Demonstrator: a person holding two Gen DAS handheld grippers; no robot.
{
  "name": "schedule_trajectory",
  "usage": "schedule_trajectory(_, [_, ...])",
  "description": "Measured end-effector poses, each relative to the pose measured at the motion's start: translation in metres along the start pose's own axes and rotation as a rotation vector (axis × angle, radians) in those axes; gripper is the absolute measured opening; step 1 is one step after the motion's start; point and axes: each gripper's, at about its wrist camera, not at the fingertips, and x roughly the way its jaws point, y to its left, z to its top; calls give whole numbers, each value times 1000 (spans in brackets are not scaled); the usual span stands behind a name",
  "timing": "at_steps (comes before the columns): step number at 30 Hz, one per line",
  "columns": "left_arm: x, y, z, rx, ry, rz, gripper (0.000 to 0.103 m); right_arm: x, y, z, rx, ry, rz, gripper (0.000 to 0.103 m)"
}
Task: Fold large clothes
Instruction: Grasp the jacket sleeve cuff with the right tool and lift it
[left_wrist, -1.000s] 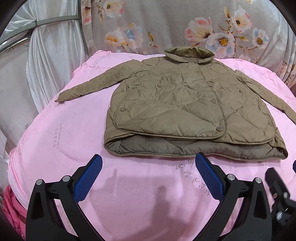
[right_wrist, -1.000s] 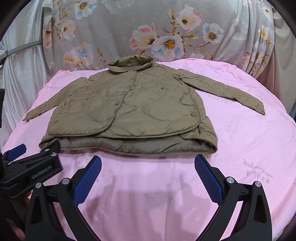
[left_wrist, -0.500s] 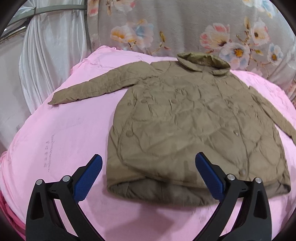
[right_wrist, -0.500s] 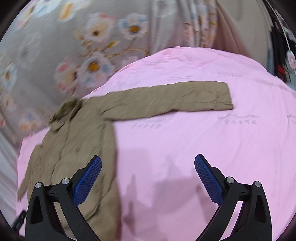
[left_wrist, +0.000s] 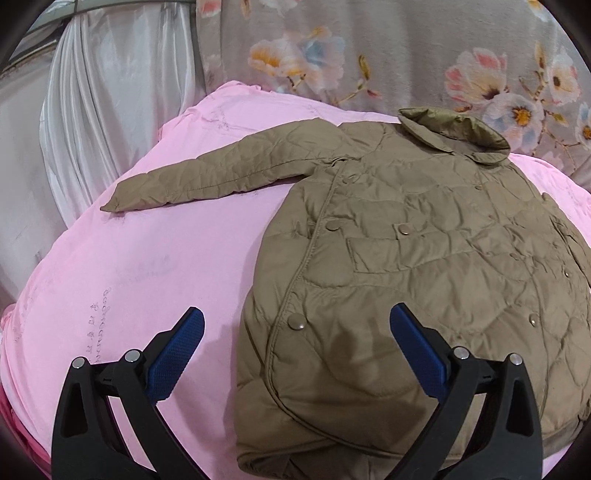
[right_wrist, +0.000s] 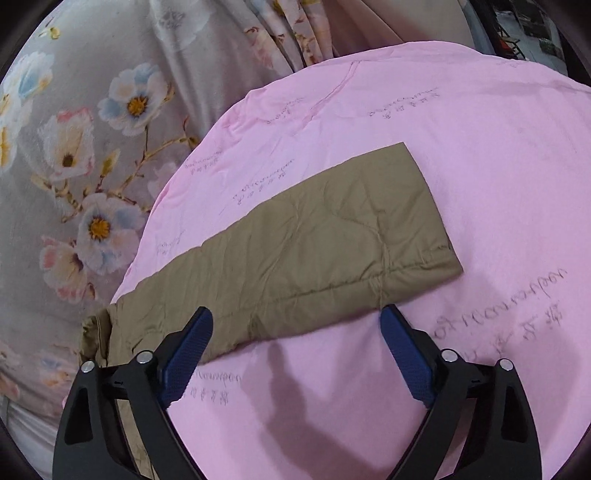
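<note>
A khaki quilted jacket (left_wrist: 424, 266) lies flat, front up, on a pink sheet (left_wrist: 147, 258). Its collar (left_wrist: 454, 129) is at the far side and its left sleeve (left_wrist: 221, 173) stretches out to the left. My left gripper (left_wrist: 295, 325) is open and empty, hovering over the jacket's lower left hem. In the right wrist view the jacket's right sleeve (right_wrist: 314, 251) lies straight with its cuff (right_wrist: 428, 206) to the right. My right gripper (right_wrist: 295, 321) is open and empty, just at the sleeve's near edge.
A grey floral curtain (left_wrist: 369, 48) hangs behind the bed; it also shows in the right wrist view (right_wrist: 92, 147). A white drape (left_wrist: 103, 110) hangs at the far left. The pink sheet (right_wrist: 480, 147) carries faint printed writing and drops off at its edges.
My left gripper has moved forward and left over the jacket's lower left part. My right gripper has swung right and closed in on the right sleeve. Both stay open.
</note>
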Motion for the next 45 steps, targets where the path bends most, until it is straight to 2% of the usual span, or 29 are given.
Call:
schedule_trajectory(1, [2, 1, 0, -2, 3, 6, 98, 4, -2, 5, 19, -7, -9, 81])
schedule_trajectory(2, [5, 2, 2, -4, 7, 11, 98, 8, -4, 12, 46, -23, -19, 72])
schedule_trajectory(3, [8, 4, 4, -5, 13, 15, 98, 12, -5, 18, 64, -36, -29, 52])
schedule_trajectory(4, [10, 6, 6, -6, 17, 19, 98, 15, -5, 22, 76, -47, -35, 39])
schedule_trajectory(5, [11, 8, 6, -7, 19, 22, 98, 20, -5, 28, 85, -48, -37, 21])
schedule_trajectory(7, [15, 12, 8, -13, 23, 31, 98, 27, 3, 37, 89, -57, -56, 13])
schedule_trajectory(9, [19, 17, 10, -17, 26, 46, 98, 23, 24, 45, 48, -94, -35, 6])
schedule_trajectory(13, [23, 22, 9, -20, 37, 52, 98, -4, 104, 43, -178, -185, 48, 4])
schedule_trajectory(17, [24, 22, 7, -12, 40, 44, 98, -22, 176, 20, -374, -198, 145, 4])
schedule_trajectory(20, [23, 20, 5, -3, 38, 38, 98, -25, 229, -8, -483, -143, 230, 4])
schedule_trajectory(23, [21, 19, 5, 0, 33, 28, 98, -23, 286, -50, -599, -74, 312, 4])
schedule_trajectory(28, [20, 23, 7, -11, 30, 18, 98, -12, 363, -136, -780, 59, 425, 4])
schedule_trajectory(31, [23, 27, 9, -23, 38, 8, 98, -2, 393, -189, -870, 146, 476, 4])
schedule_trajectory(34, [27, 32, 13, -37, 51, -12, 98, -2, 413, -232, -955, 214, 537, 11])
schedule_trajectory(35, [28, 34, 15, -42, 54, -25, 98, -7, 416, -239, -968, 215, 558, 18])
schedule_trajectory(36, [28, 36, 18, -48, 55, -41, 98, -13, 418, -243, -976, 204, 580, 31])
schedule_trajectory(38, [29, 36, 25, -56, 53, -66, 98, -26, 416, -240, -957, 141, 594, 47])
schedule_trajectory(39, [30, 36, 31, -61, 54, -89, 98, -30, 412, -233, -928, 118, 596, 48])
schedule_trajectory(41, [33, 32, 42, -71, 62, -137, 98, -27, 406, -217, -864, 127, 585, 48])
schedule_trajectory(45, [53, 11, 73, -109, 126, -291, 98, -9, 376, -185, -748, 140, 472, 49])
